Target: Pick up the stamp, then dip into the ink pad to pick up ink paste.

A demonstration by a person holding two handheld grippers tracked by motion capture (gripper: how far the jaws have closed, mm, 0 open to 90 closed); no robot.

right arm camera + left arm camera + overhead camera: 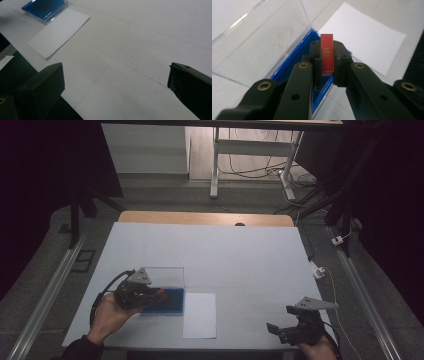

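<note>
My left gripper (327, 68) was clenched on a red card (327, 53), holding it on edge just above the blue tray (294, 58) of a clear box (165, 287) whose lid (262, 37) stood open. My right gripper (115, 87) hung released over the bench (240, 255), well apart from the white sheet (199, 315) lying just beside the box.

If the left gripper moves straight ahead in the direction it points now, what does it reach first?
Probably the white paper sheet beyond the blue box; the left gripper holds a red card, though depth is unclear.
</note>
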